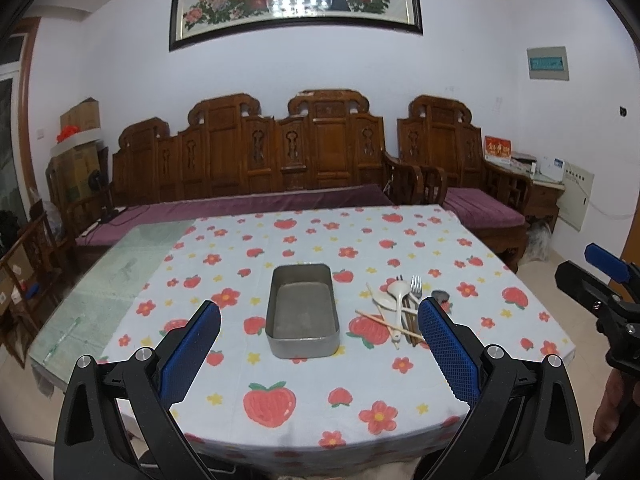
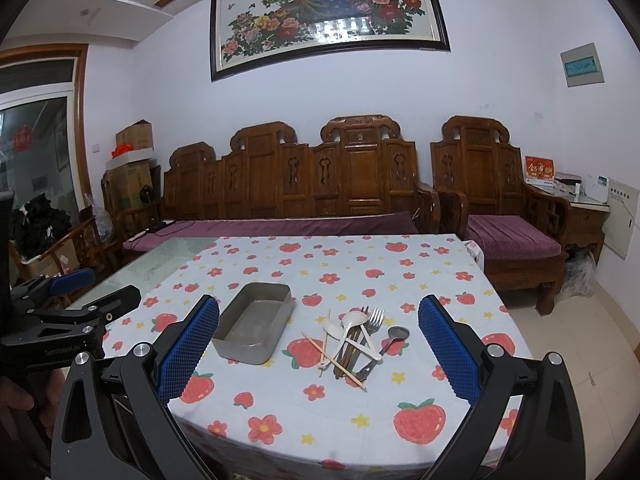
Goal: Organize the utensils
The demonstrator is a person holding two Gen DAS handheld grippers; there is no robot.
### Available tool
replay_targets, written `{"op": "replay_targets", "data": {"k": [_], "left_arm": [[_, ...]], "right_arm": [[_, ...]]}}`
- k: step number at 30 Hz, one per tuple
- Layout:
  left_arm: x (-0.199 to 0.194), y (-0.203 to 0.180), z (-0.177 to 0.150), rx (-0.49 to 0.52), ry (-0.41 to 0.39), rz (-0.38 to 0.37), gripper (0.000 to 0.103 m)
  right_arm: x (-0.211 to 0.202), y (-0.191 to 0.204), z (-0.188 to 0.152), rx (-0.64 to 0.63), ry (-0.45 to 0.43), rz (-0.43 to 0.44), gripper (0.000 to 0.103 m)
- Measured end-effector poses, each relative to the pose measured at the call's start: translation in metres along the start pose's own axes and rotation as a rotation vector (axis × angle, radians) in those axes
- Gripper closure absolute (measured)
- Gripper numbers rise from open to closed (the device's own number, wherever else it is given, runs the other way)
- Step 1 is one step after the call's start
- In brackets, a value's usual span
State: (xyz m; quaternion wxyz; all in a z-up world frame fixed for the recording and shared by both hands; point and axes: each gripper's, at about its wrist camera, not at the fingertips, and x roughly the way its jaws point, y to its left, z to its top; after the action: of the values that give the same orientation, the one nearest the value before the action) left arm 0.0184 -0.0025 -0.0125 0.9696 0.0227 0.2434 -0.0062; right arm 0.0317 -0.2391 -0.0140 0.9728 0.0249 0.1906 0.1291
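Observation:
An empty grey metal tin (image 1: 302, 312) (image 2: 254, 322) sits in the middle of the strawberry-print tablecloth (image 1: 304, 396) (image 2: 320, 412). To its right lies a pile of utensils (image 1: 400, 308) (image 2: 354, 340): two white spoons, a metal fork (image 2: 372, 320), a dark metal spoon (image 2: 394, 338), light chopsticks and brown chopsticks, crossed over one another. My left gripper (image 1: 320, 320) hovers open before the table's near edge, facing the tin. My right gripper (image 2: 319, 316) is open too, held back from the pile. Nothing is held between either pair of fingers.
The table's left strip is bare glass (image 1: 108, 280). Behind the table stand a carved wooden sofa (image 1: 256, 152) and armchair (image 2: 492, 184) with purple cushions. Cardboard boxes (image 2: 132, 160) are stacked at the back left. Each gripper shows at the edge of the other's view.

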Motion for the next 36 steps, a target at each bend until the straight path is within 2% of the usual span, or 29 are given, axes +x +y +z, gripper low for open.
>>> {"op": "replay_targets", "data": {"k": [6, 15, 20, 22, 26, 36], "left_arm": [[0.034, -0.001, -0.012, 0.013, 0.058, -0.013, 0.008], [0.090, -0.002, -0.027, 0.024, 0.134, -0.074, 0.008], [0.113, -0.002, -0.034, 0.031, 0.177, -0.098, 0.008], [0.124, -0.001, -0.037, 0.033, 0.197, -0.104, 0.008], [0.142, -0.001, -0.044, 0.028, 0.230, -0.130, 0.008], [0.181, -0.004, -0.062, 0.039, 0.312, -0.174, 0.008]], "right_arm": [[0.029, -0.016, -0.013, -0.001, 0.032, 0.023, 0.003], [0.084, -0.044, -0.034, 0.011, 0.110, 0.034, 0.020], [0.115, -0.055, -0.048, 0.012, 0.152, 0.028, 0.025], [0.131, -0.058, -0.053, 0.000, 0.181, 0.021, 0.032], [0.160, -0.062, -0.063, -0.014, 0.230, 0.042, 0.036], [0.255, -0.044, -0.101, -0.130, 0.432, 0.166, 0.058]]}}
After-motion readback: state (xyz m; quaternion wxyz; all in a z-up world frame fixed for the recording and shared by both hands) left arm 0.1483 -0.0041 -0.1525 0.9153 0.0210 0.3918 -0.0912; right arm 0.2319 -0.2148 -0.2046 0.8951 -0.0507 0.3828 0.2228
